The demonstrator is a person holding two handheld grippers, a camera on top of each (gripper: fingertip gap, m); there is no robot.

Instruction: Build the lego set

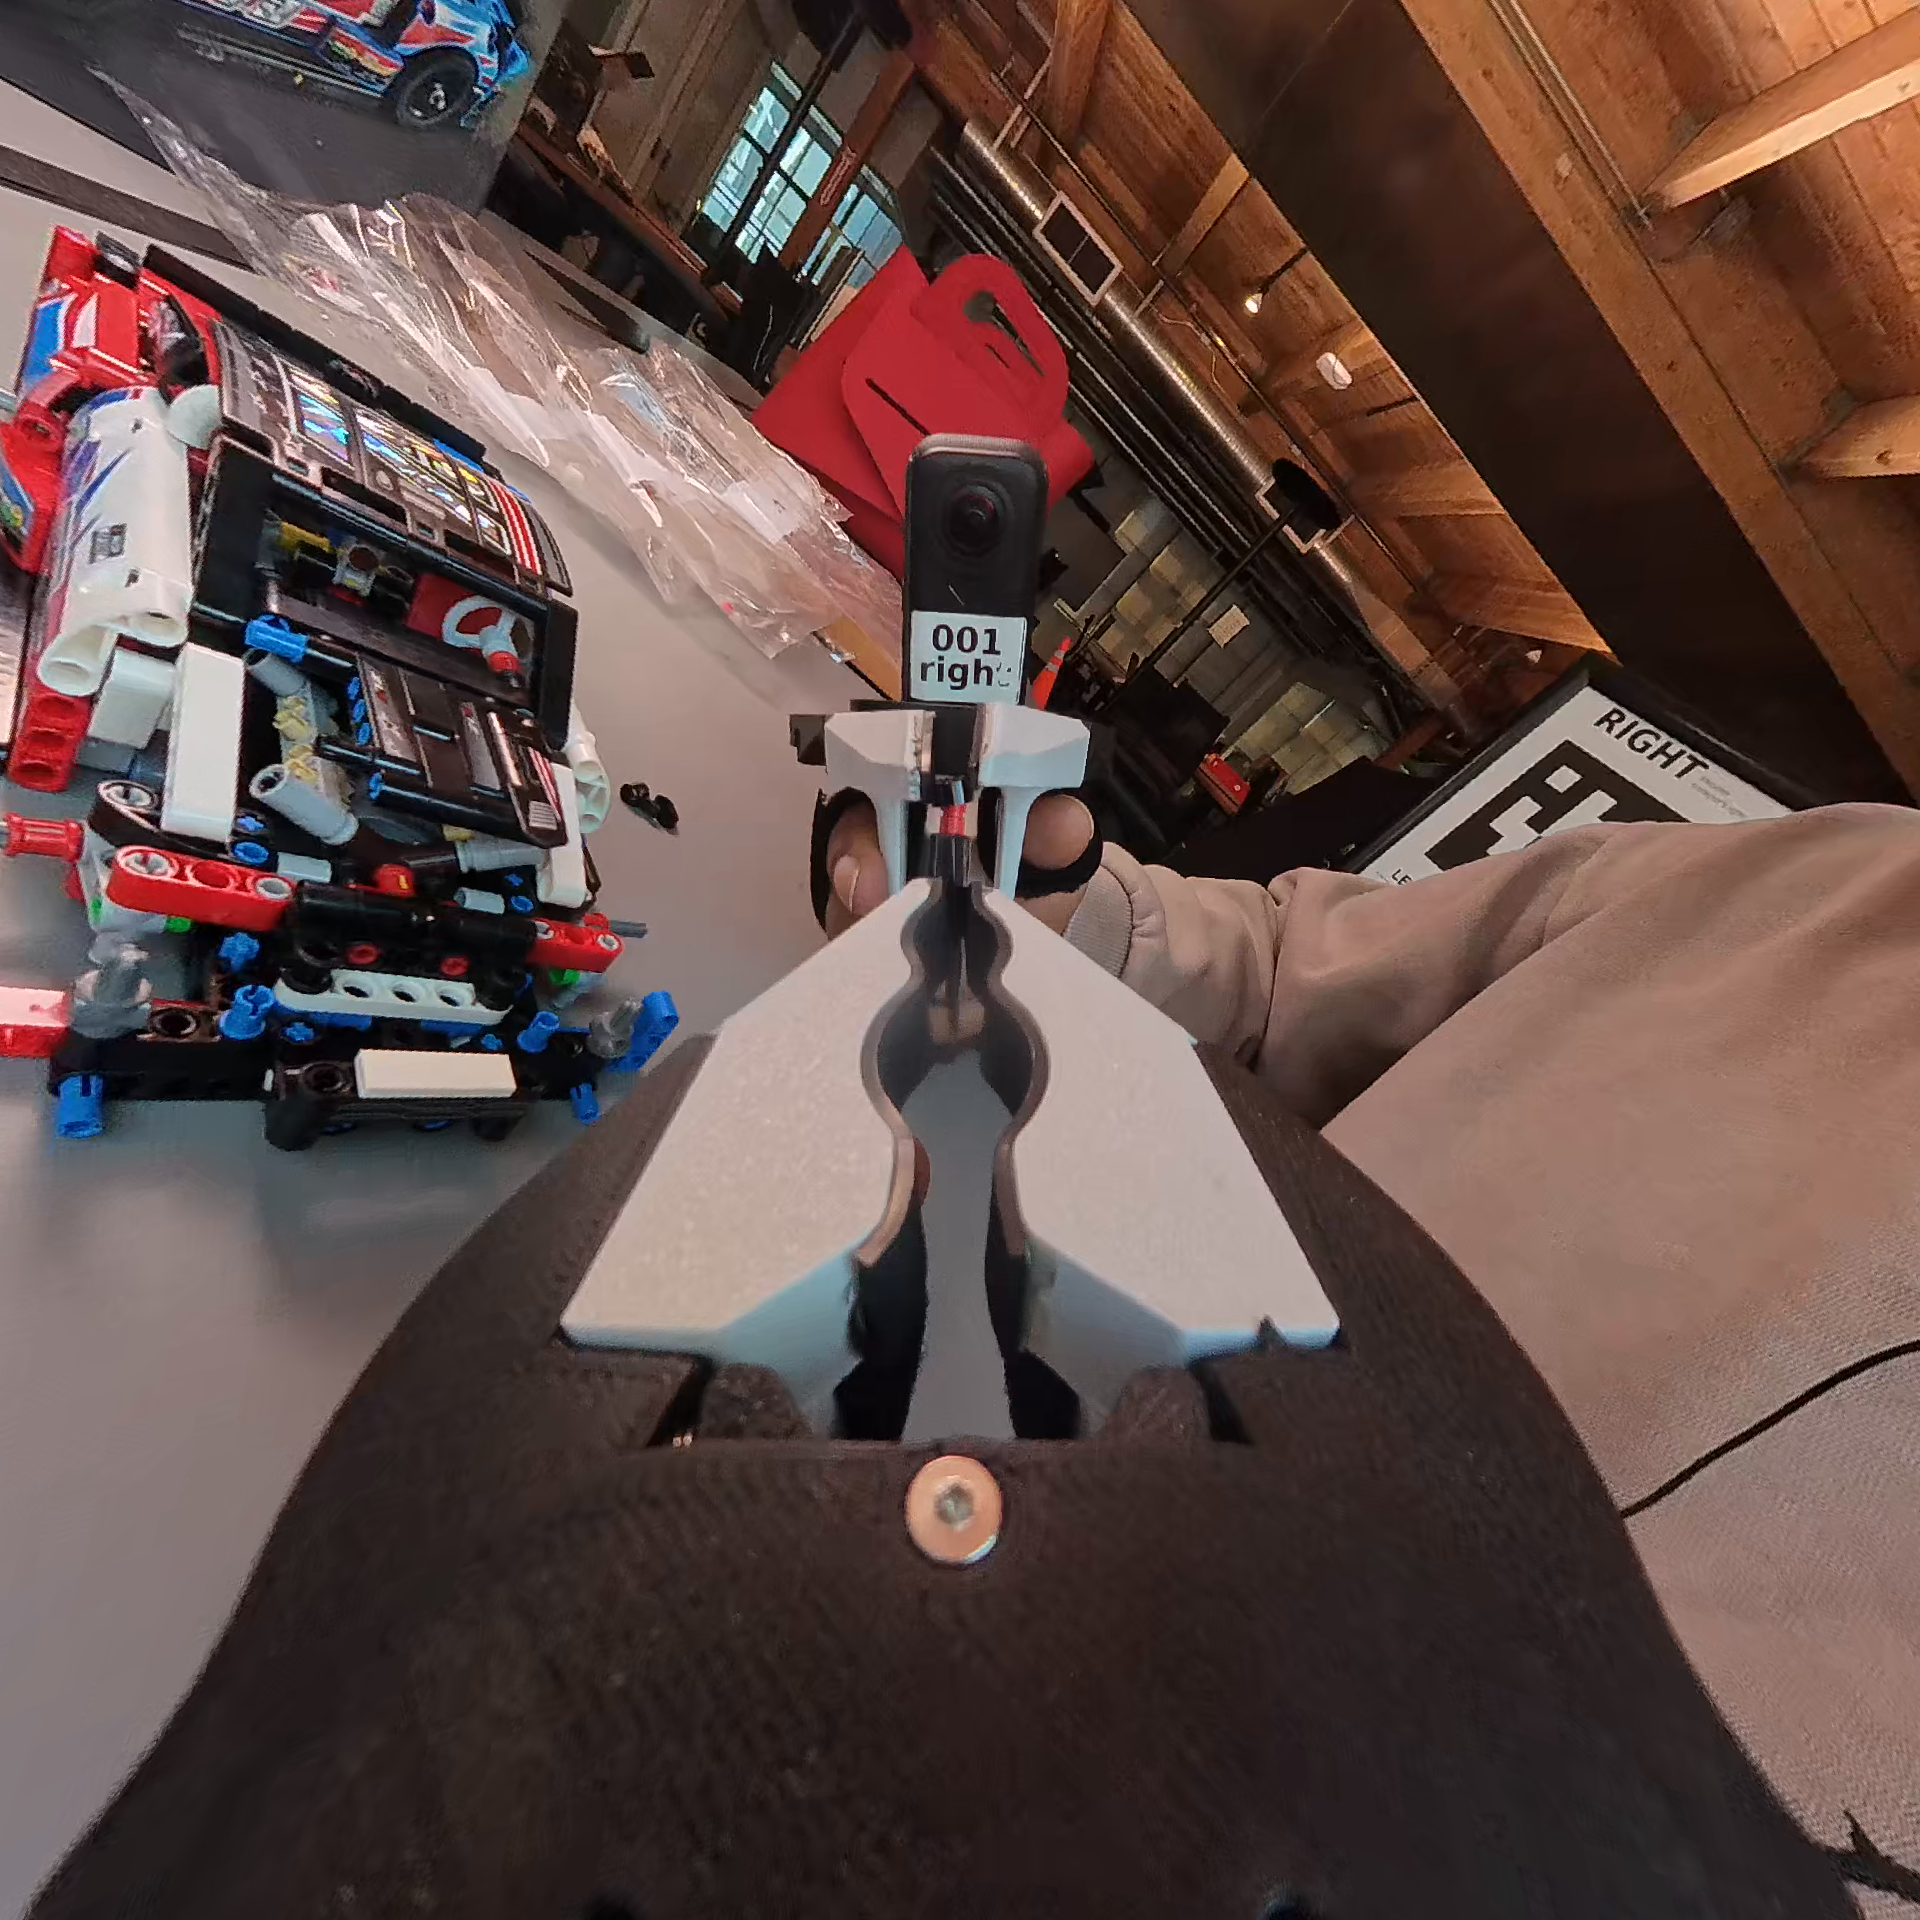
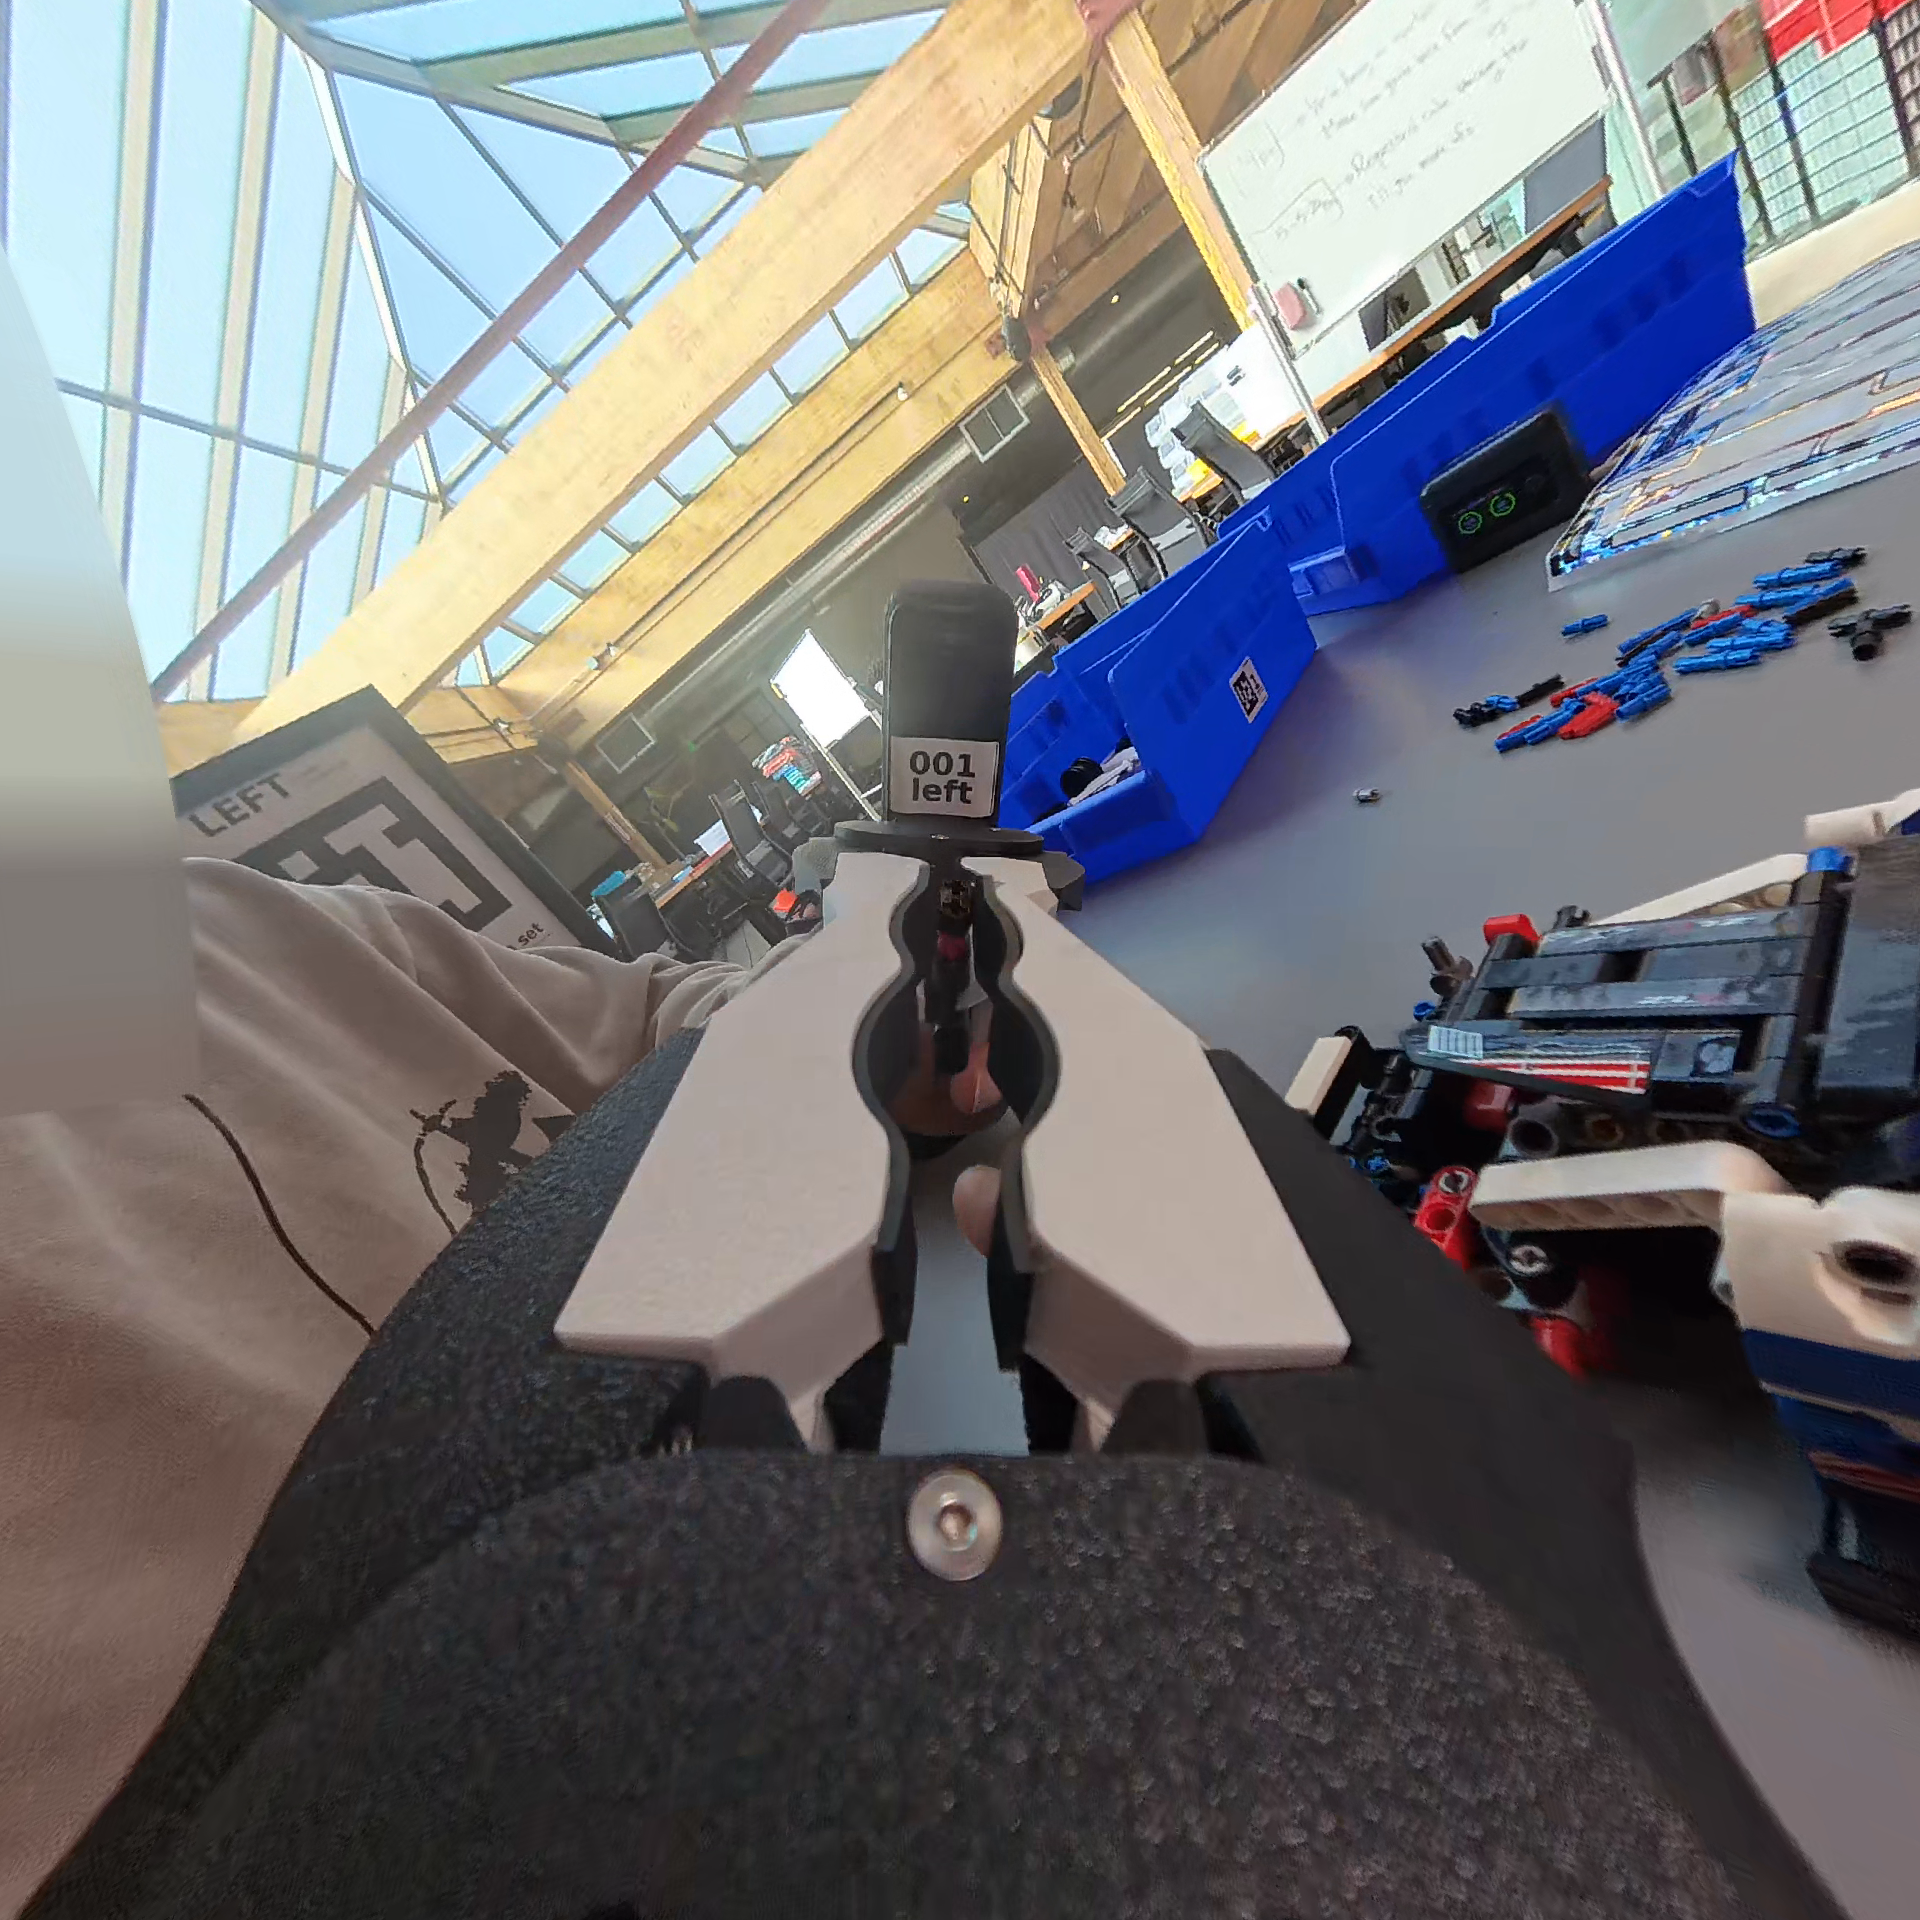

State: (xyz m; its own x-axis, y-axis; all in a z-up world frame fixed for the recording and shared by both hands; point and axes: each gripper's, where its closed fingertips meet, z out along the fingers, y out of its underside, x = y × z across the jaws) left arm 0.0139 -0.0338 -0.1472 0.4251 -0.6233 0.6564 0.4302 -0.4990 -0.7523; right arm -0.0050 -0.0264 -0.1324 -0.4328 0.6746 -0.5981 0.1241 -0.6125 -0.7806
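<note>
The lego car [image 1: 312,727], a half-built red, white, blue and black racer with printed stickers on its panels, lies on the grey table [image 1: 208,1299] just to one side of the two tongs. The left gripper [image 1: 951,902] and the right gripper [image 2: 951,883] point at each other with their tips meeting. A small black-and-red piece [image 1: 948,826] sits between them; the left jaws are clenched on it, while I cannot tell whether the right jaws grip it. Each tong carries a black camera [image 1: 971,540] with a white printed label. Loose blue, red and black pins [image 2: 1662,665] are scattered well apart from the car, near blue bins [image 2: 1195,707]. Clear plastic bags [image 1: 582,416] lie beyond the car, and the set's printed box [image 1: 312,62] stands behind them. A whiteboard [image 2: 1403,156] with handwriting hangs in the background.
</note>
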